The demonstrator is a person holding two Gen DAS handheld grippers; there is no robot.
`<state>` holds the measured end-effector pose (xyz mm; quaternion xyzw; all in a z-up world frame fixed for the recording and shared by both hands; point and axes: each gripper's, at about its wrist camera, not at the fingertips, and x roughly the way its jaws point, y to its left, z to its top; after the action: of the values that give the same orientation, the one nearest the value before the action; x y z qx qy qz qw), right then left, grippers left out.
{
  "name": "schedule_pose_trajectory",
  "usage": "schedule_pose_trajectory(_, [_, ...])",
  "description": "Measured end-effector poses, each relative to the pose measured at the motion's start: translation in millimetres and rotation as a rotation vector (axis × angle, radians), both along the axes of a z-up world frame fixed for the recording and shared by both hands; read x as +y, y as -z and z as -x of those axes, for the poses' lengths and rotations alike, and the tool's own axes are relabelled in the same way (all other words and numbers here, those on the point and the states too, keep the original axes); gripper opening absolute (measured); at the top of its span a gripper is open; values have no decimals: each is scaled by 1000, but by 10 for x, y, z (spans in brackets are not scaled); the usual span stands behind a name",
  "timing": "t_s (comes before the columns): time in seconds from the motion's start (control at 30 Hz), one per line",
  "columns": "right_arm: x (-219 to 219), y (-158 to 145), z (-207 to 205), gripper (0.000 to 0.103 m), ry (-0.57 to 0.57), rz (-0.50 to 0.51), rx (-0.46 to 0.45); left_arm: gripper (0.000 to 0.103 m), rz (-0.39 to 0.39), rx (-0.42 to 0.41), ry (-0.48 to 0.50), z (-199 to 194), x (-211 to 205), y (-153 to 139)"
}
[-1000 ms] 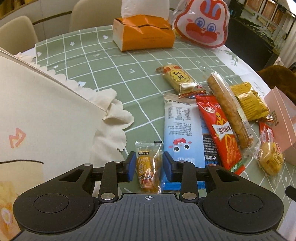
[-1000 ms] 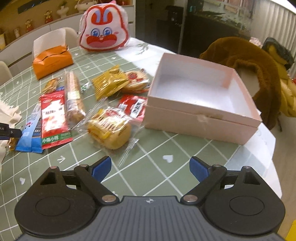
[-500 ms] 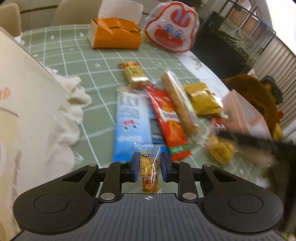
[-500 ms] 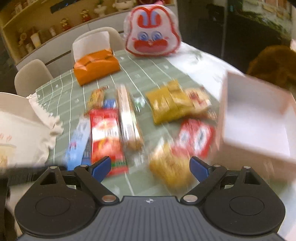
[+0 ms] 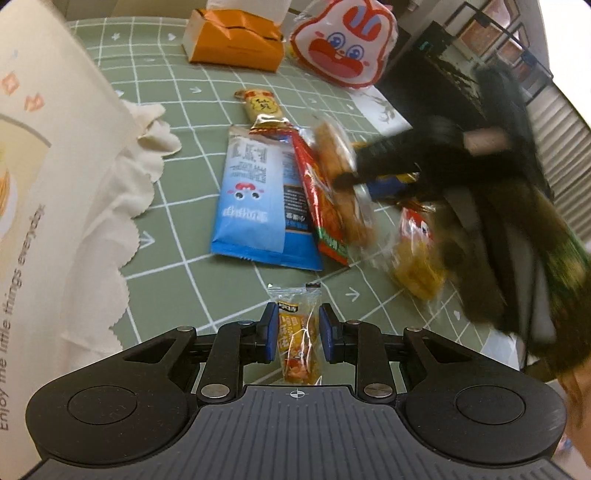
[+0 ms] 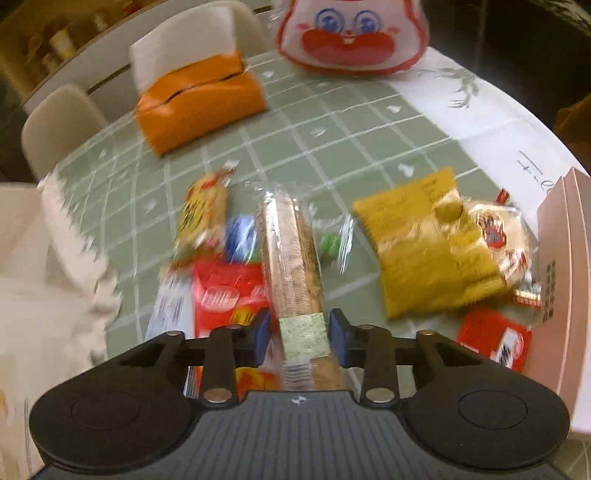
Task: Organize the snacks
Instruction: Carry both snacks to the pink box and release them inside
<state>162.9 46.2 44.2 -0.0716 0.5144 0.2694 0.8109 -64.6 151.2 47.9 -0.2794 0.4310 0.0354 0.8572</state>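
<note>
While a small clear-wrapped sausage snack sits pinched between the blue pads of the left gripper, its top end pokes out just past the fingertips and the rest runs back toward the gripper's body, lifted over the green checked tablecloth. Ahead of it lie a blue packet and a red packet, side by side and overlapping. A cream cloth bag fills the left of that view.

From the right wrist view, a long biscuit stick pack runs lengthwise between the pads of the right gripper, which has drawn in narrow and grips its near, foil-banded part. A yellow packet lies to its right, touching a pink box. Further back stand an orange tissue box and a rabbit-face bag.
</note>
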Motion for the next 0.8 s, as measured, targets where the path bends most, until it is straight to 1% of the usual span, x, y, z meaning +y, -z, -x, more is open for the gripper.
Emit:
schedule_pose_trajectory(0.07, [-126, -18, 181, 27, -13, 2, 22, 28, 17, -1, -5, 6, 7, 26])
schedule_pose_trajectory(0.17, [-368, -45, 456, 27, -15, -24, 65, 28, 34, 9, 13, -42, -14, 70])
schedule_pose_trajectory(0.27, [-691, -67, 731, 26, 6, -56, 98, 28, 33, 22, 47, -52, -114, 108])
schedule_pose_trajectory(0.33, [-922, -82, 889, 25, 40, -72, 115, 28, 35, 23, 77, -62, -197, 119])
schedule_pose_trajectory(0.43, [-1196, -69, 1103, 26, 72, -70, 128, 28, 35, 21, 119, -96, -319, 128])
schedule_pose_trajectory(0.5, [-1340, -79, 1236, 26, 80, -49, 100, 28, 39, 22, 136, -112, -377, 137])
schedule_pose_trajectory(0.53, [-1399, -95, 1281, 30, 83, -42, 78, 28, 41, 24, 142, -123, -408, 140])
schedule_pose_trajectory(0.57, [-1470, -136, 1335, 39, 89, -36, 47, 28, 43, 26, 147, -130, -439, 141])
schedule_pose_trajectory(0.6, [-1536, -183, 1378, 44, 98, -41, 15, 28, 45, 26, 152, -130, -467, 139])
schedule_pose_trajectory(0.63, [-1604, -238, 1422, 57, 108, -42, -34, 28, 47, 24, 157, -123, -484, 139])
schedule_pose_trajectory(0.67, [-1646, -281, 1439, 64, 118, -33, -81, 28, 48, 24, 159, -114, -504, 137])
schedule_pose_trajectory(0.7, [-1685, -321, 1475, 70, 132, -9, -154, 28, 49, 24, 162, -120, -529, 140])
schedule_pose_trajectory(0.77, [-1729, -332, 1508, 77, 144, 37, -246, 28, 50, 28, 168, -121, -560, 135])
schedule_pose_trajectory(0.8, [-1734, -319, 1502, 79, 139, 54, -270, 28, 47, 29, 171, -116, -576, 125])
